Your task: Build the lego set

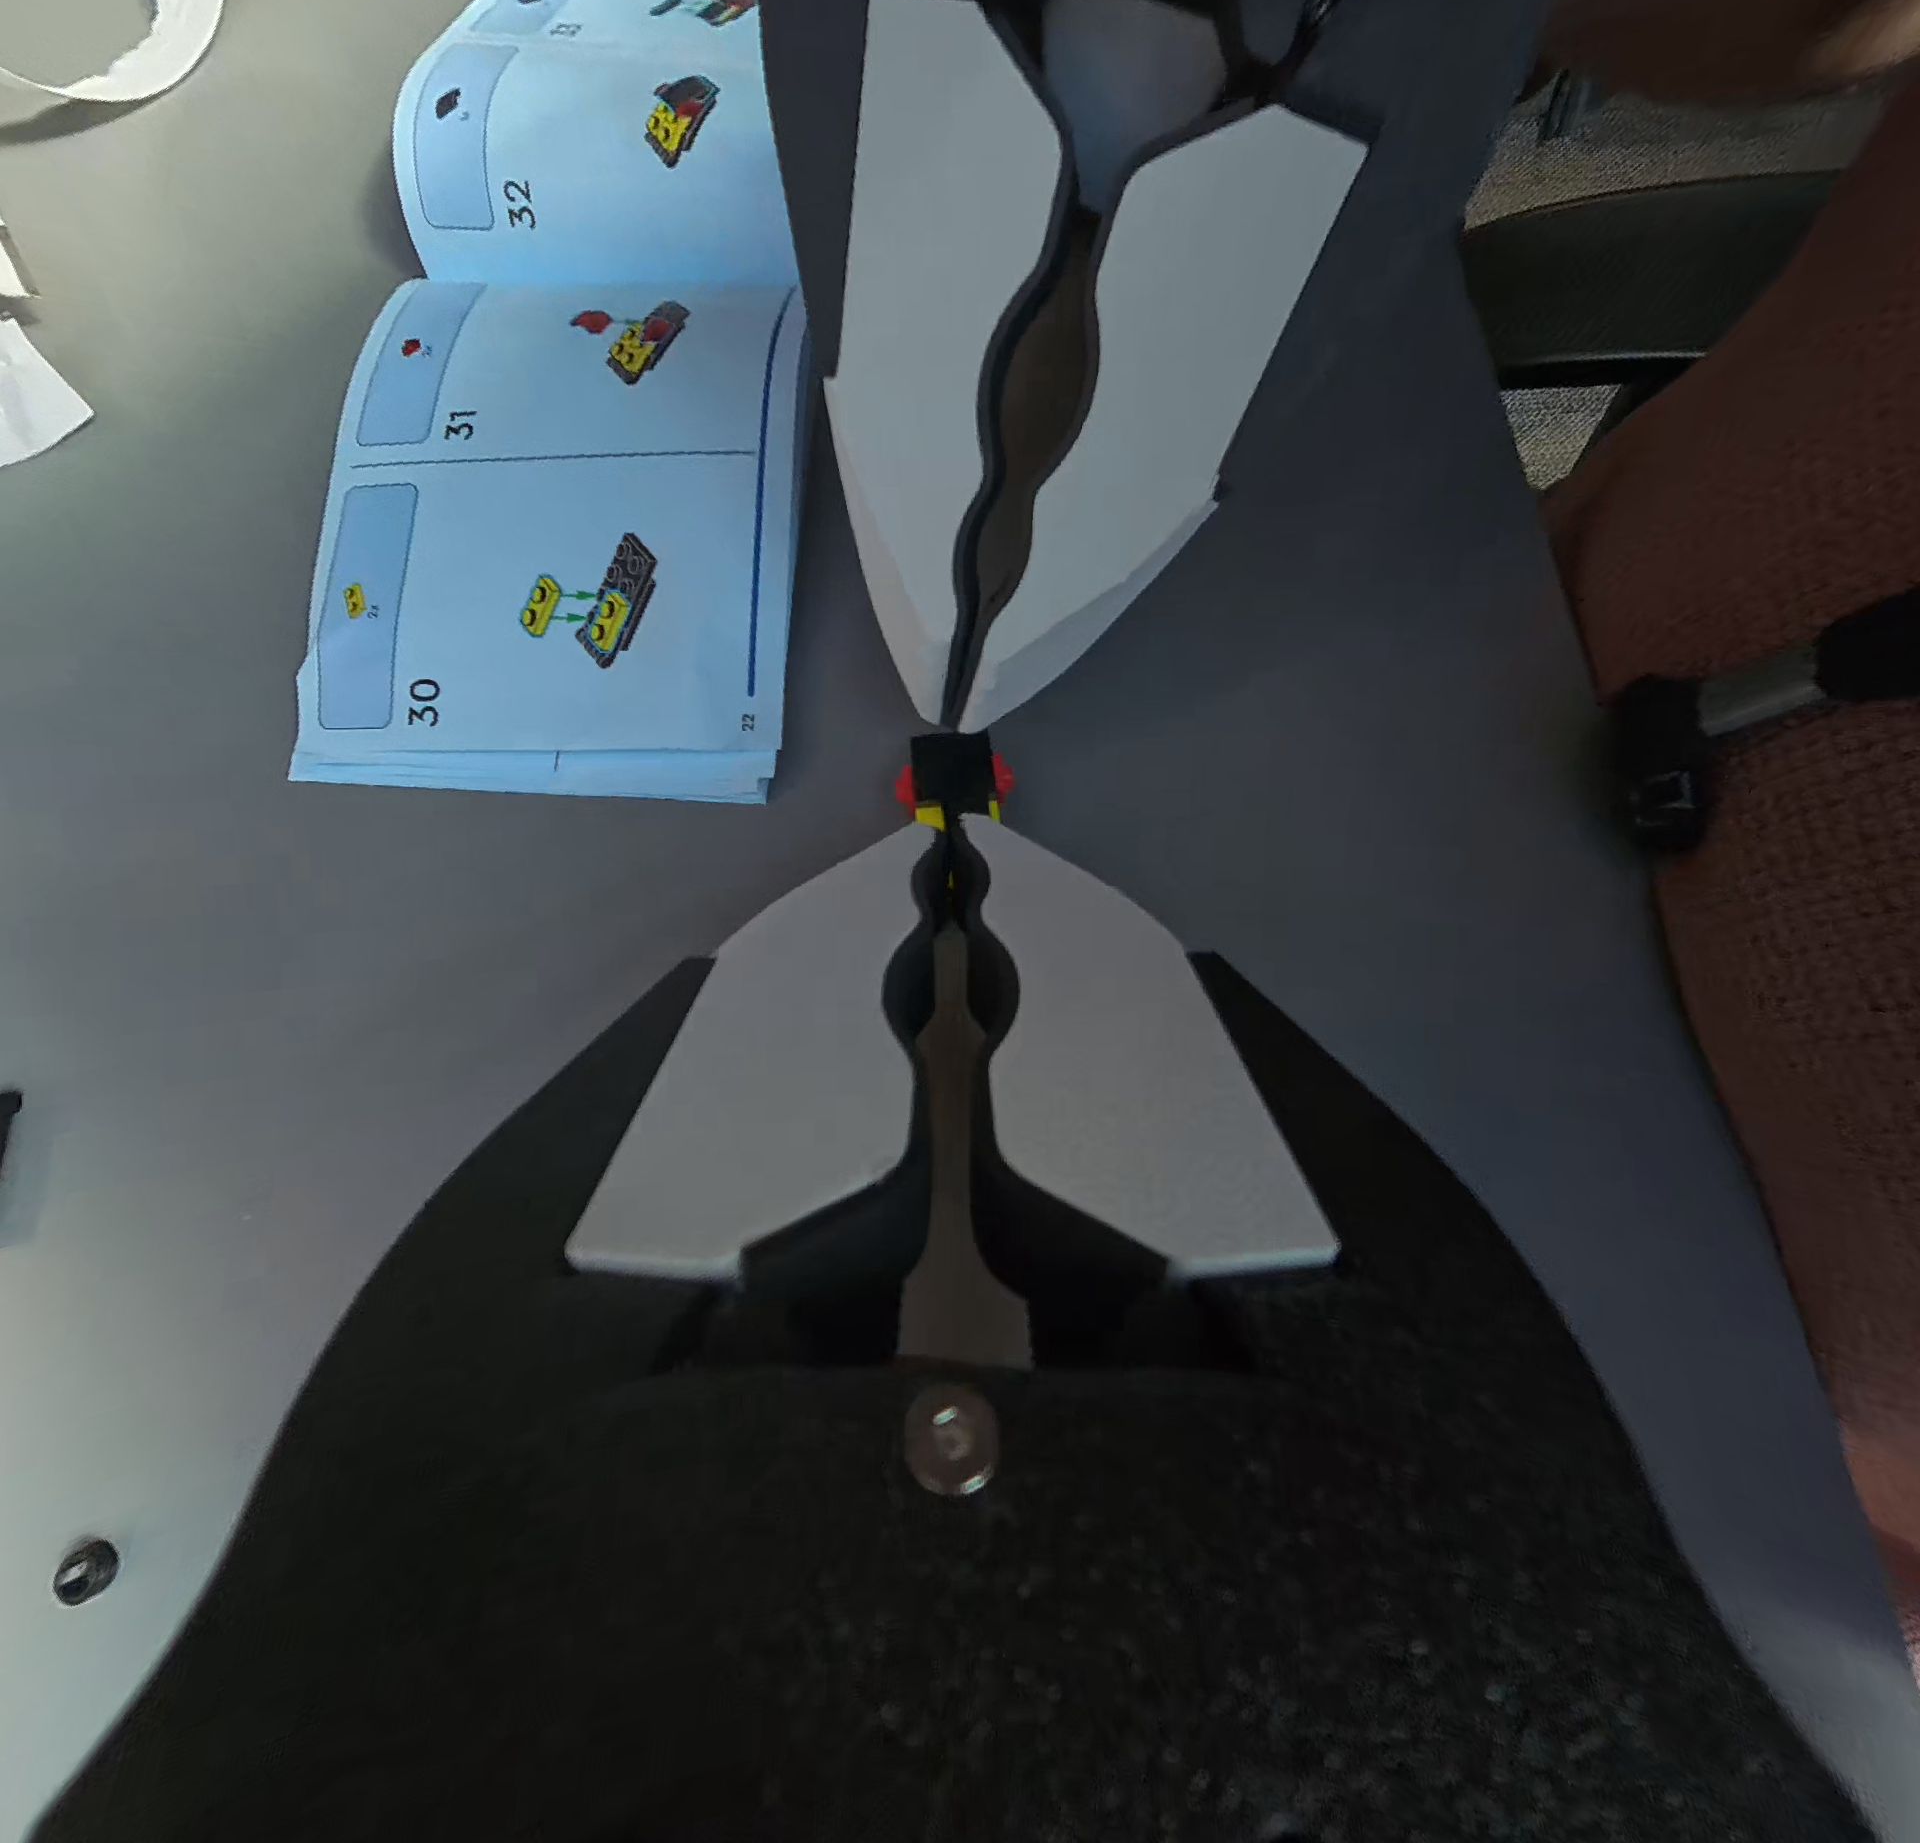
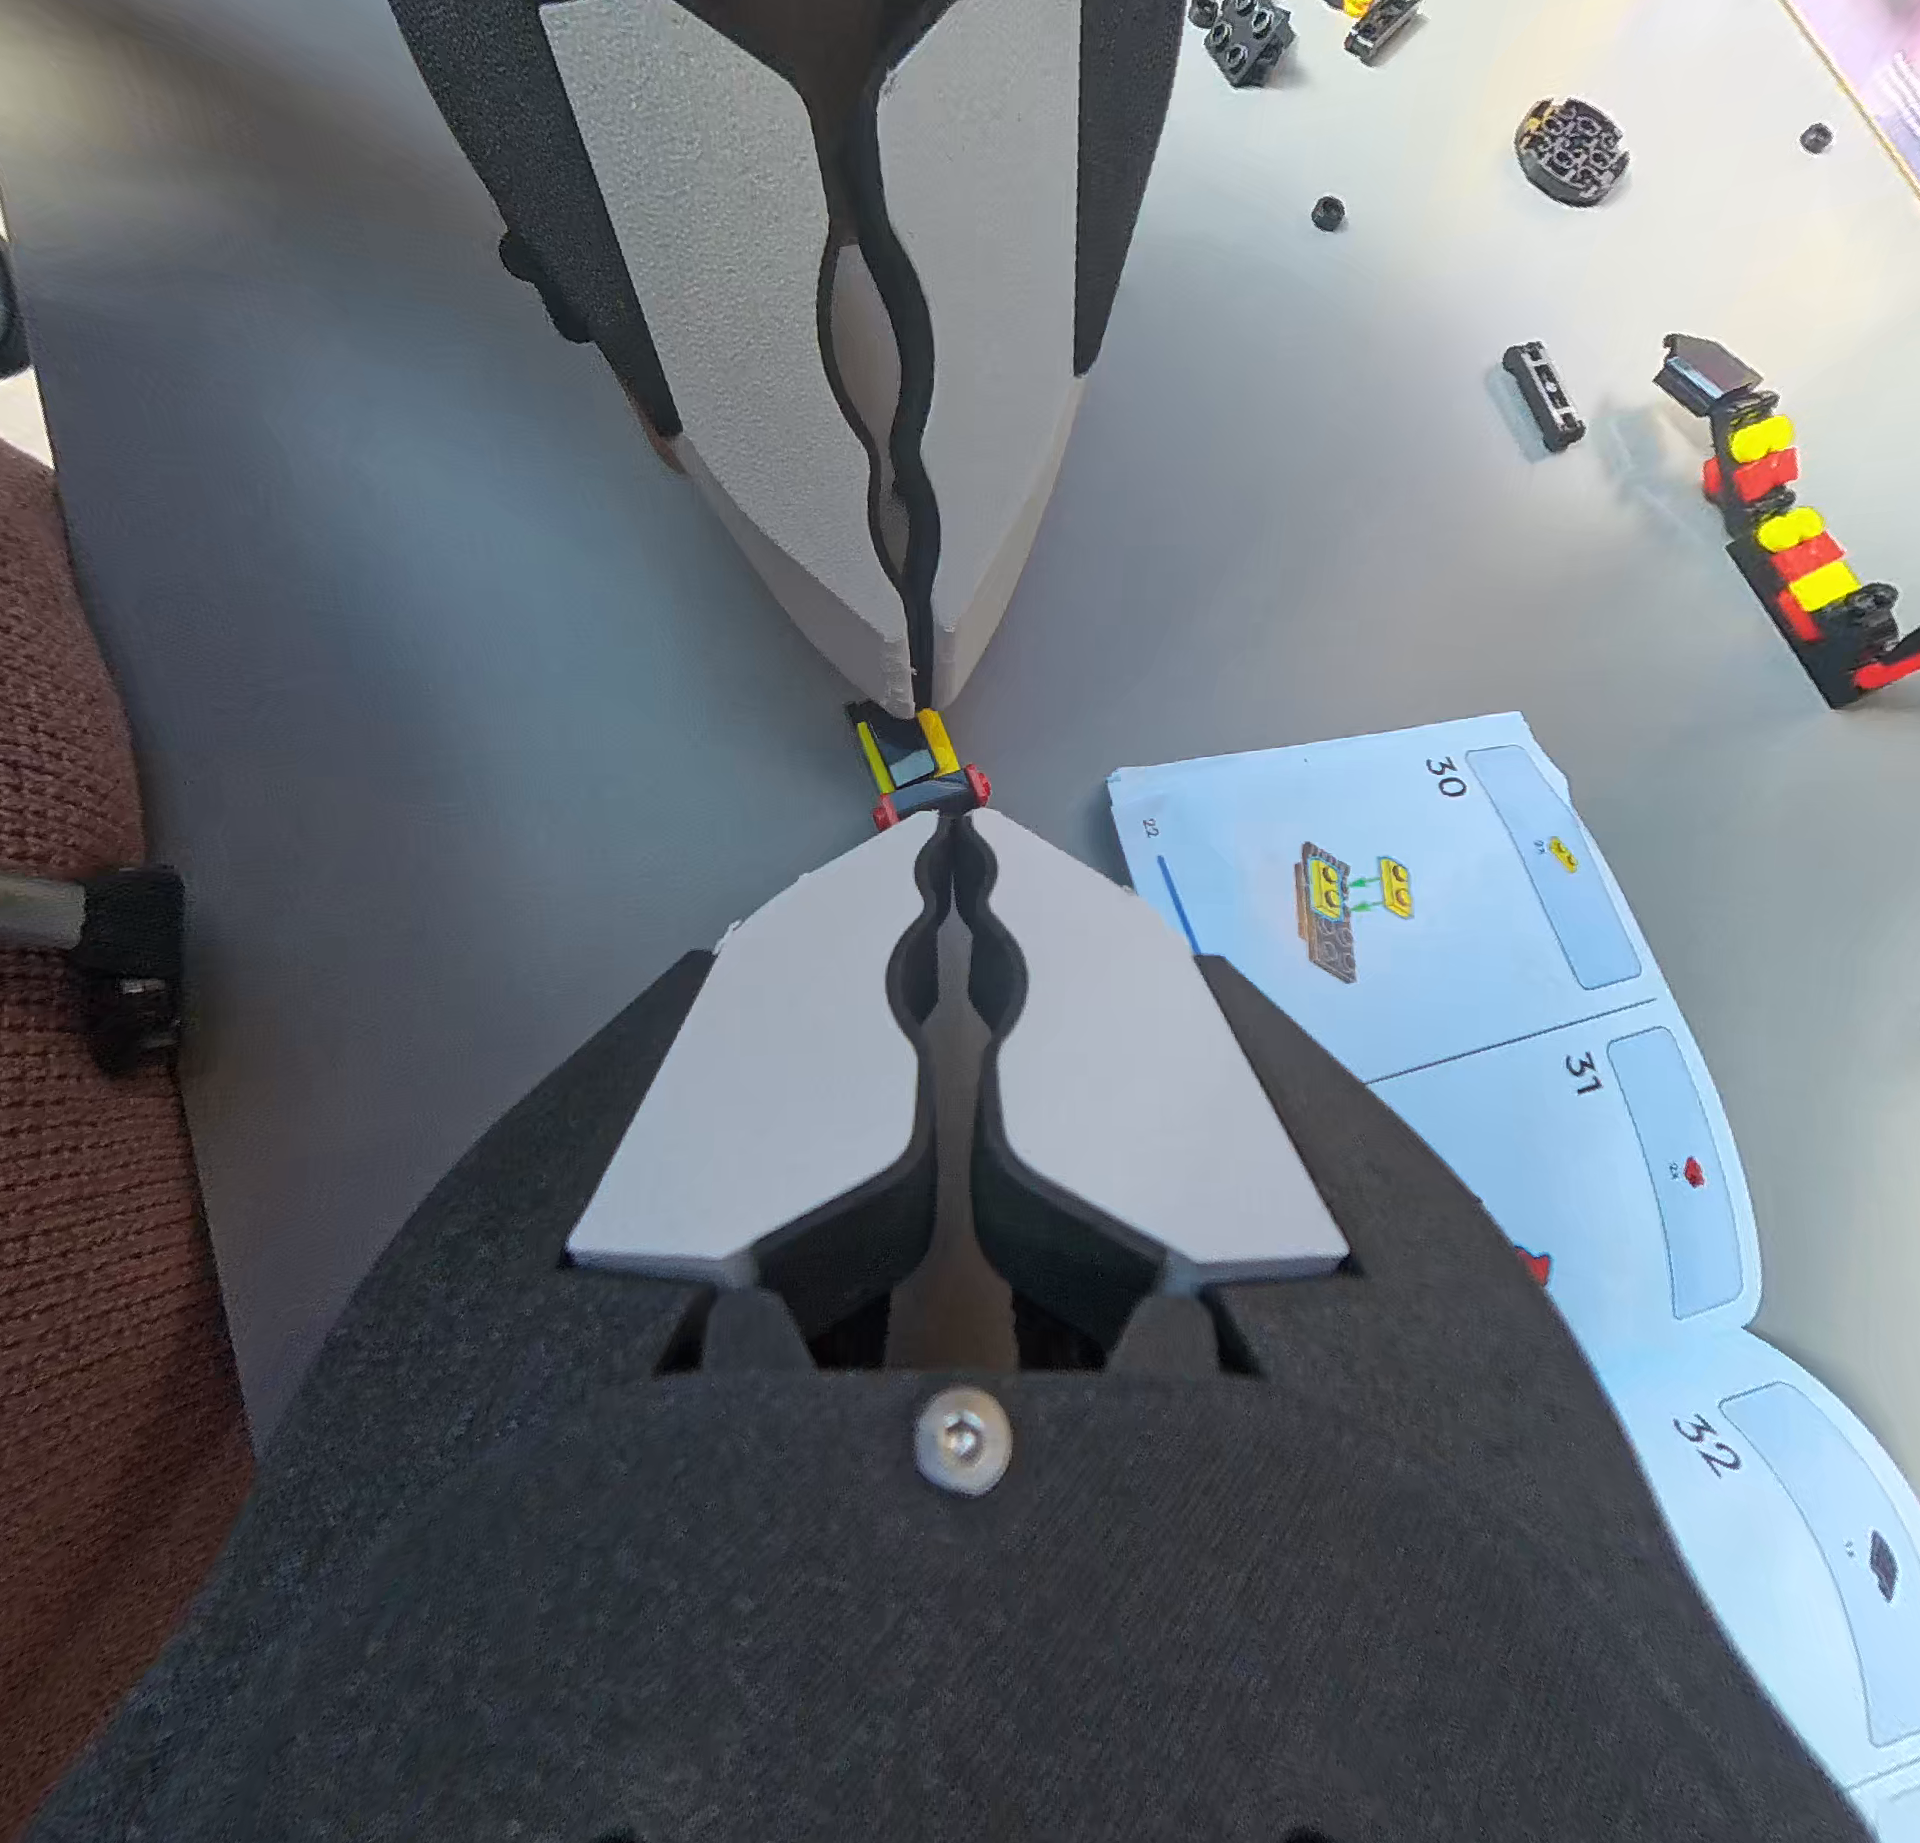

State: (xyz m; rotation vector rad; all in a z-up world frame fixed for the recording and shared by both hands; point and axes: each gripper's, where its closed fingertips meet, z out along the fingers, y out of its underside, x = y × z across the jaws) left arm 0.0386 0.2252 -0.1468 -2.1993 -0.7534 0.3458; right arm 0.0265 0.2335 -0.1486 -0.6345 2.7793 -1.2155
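Sub-assembly: a small black, yellow and red brick cluster is held above the desk, pinched between both grippers, tip to tip.
Left gripper: left gripper has its jaws clamped on the yellow-edged end of the cluster.
Right gripper: right gripper has its jaws closed on the end with the red studs; in the left wrist view it comes in from the top.
Instruction booklet: booklet lies open on the desk just beside the grippers, showing the steps for this small build.
Other parts: a longer black, red and yellow assembly sits towards the desk's far right edge, with loose black pieces and a round black wheel part near the far corner.
Step in hand: seemingly pressing the black top piece home onto the cluster, or regripping it.
Doing it well: squeeze straight along the shared axis so the studs seat squarely; keep both grips firm, since the piece is tiny and could twist or pop out sideways.
Risk: a dropped cluster could land on the person's lap rather than the desk.
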